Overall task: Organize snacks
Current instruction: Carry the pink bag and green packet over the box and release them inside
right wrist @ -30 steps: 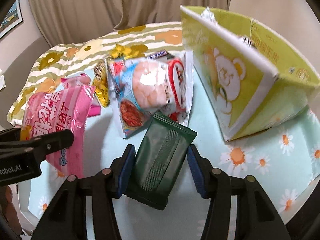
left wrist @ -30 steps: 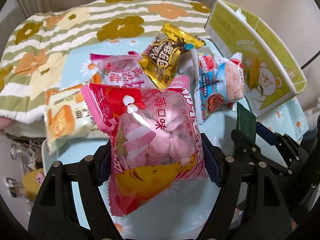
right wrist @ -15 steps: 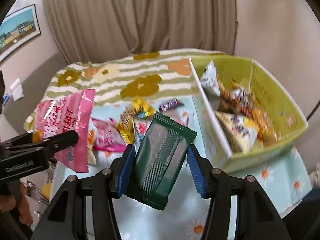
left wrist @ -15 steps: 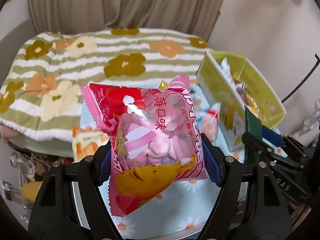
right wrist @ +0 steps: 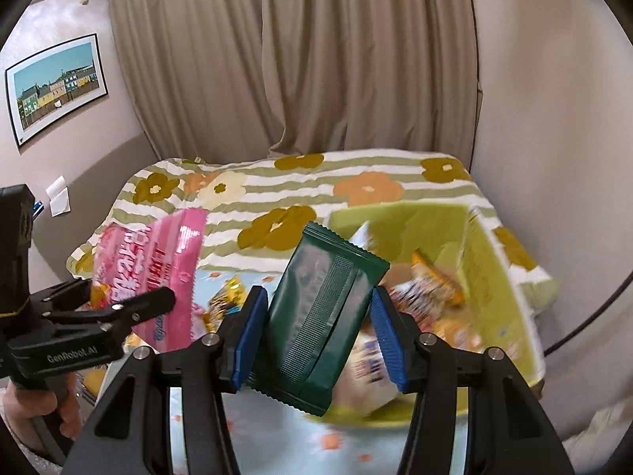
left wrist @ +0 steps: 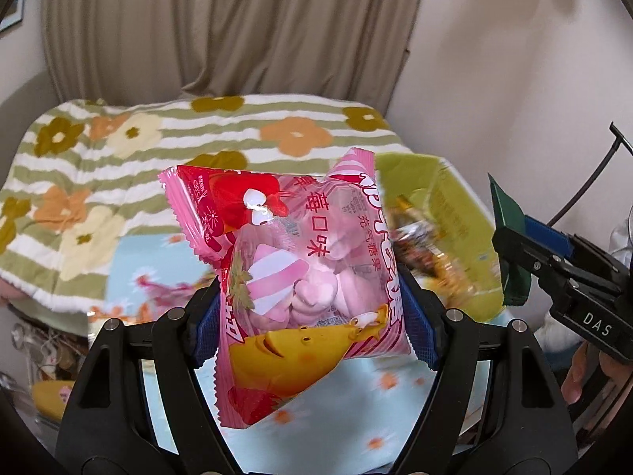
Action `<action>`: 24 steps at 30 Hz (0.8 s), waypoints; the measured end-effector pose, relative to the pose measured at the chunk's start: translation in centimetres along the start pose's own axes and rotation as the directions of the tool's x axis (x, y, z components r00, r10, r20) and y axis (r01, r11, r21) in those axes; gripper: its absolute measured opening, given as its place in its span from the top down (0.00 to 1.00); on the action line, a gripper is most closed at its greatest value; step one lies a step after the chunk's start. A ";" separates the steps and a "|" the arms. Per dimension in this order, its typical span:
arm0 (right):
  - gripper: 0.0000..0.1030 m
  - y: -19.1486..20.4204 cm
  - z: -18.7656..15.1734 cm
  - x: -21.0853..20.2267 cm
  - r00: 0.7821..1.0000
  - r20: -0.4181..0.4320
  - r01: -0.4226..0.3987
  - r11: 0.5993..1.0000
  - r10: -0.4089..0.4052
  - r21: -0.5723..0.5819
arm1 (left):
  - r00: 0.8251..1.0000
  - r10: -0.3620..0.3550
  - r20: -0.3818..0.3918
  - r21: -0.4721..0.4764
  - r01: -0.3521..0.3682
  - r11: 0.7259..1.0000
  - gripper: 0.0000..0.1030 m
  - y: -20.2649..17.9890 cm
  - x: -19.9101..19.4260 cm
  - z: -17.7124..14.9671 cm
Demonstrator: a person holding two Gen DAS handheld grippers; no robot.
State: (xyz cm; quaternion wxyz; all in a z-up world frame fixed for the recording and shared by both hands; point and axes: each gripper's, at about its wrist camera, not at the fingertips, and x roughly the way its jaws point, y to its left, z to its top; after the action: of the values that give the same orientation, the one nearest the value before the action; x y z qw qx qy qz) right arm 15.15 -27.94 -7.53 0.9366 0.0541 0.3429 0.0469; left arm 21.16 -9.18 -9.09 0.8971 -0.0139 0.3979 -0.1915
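Note:
My left gripper (left wrist: 312, 318) is shut on a pink marshmallow bag (left wrist: 300, 245) and holds it high above the table. My right gripper (right wrist: 316, 340) is shut on a dark green snack packet (right wrist: 320, 316), also lifted. The yellow-green box (right wrist: 490, 269) holding several snacks sits below and to the right; it also shows blurred in the left wrist view (left wrist: 447, 217). The right gripper with the green packet (left wrist: 508, 245) appears at the right of the left wrist view. The pink bag (right wrist: 158, 273) appears at the left of the right wrist view.
The table has a light blue daisy cloth (left wrist: 158, 253) with several snack packets (right wrist: 225, 301) left on it. Behind it is a bed with a striped flower blanket (left wrist: 158, 134), then curtains (right wrist: 316, 59) and a wall.
Both grippers rose well above the table with their packets still held. The view tilted up, so the box and table now lie lower and farther away.

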 end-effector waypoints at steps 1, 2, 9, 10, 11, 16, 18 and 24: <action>0.52 -0.9 0.2 -0.1 1.000 0.001 0.001 1.000 -0.001 -0.004 | 1.000 -0.003 -0.002 0.004 0.003 1.000 0.29 -1.6 0.8 0.5; 0.52 -2.3 0.6 -0.2 1.000 -0.001 -0.001 1.000 0.001 -0.011 | 1.000 -0.006 -0.004 0.006 0.006 1.000 0.29 -2.6 1.2 0.7; 0.52 -9.6 1.5 0.5 0.999 -0.043 -0.030 1.000 0.030 -0.001 | 0.997 -0.036 -0.074 -0.017 0.035 0.999 0.28 -10.2 7.0 2.9; 0.52 -10.3 1.4 0.6 0.998 -0.047 -0.033 0.999 0.034 0.005 | 0.996 -0.036 -0.087 -0.018 0.034 0.999 0.28 -10.8 7.8 3.0; 0.52 -11.0 1.3 0.9 0.998 -0.054 -0.037 0.999 0.038 0.012 | 0.994 -0.032 -0.101 -0.018 0.031 0.999 0.28 -11.4 8.6 3.1; 0.52 -14.0 1.1 2.3 0.994 -0.090 -0.056 0.996 0.062 0.070 | 0.981 -0.007 -0.192 -0.011 0.005 1.000 0.28 -13.4 12.4 2.9; 0.52 -14.6 1.0 2.8 0.992 -0.101 -0.066 0.994 0.074 0.082 | 0.977 0.004 -0.211 -0.003 -0.004 1.000 0.24 -13.7 13.3 2.7; 0.52 -15.4 0.7 3.6 0.989 -0.123 -0.067 0.994 0.078 0.091 | 0.967 0.061 -0.246 0.096 -0.038 0.995 0.00 -14.9 14.8 2.2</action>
State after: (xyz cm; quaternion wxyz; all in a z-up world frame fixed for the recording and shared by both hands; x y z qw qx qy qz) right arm 19.09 -42.75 -11.31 0.9075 0.1039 0.4009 0.0696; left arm 26.82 -28.48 -15.39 0.8444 0.0606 0.4983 -0.1871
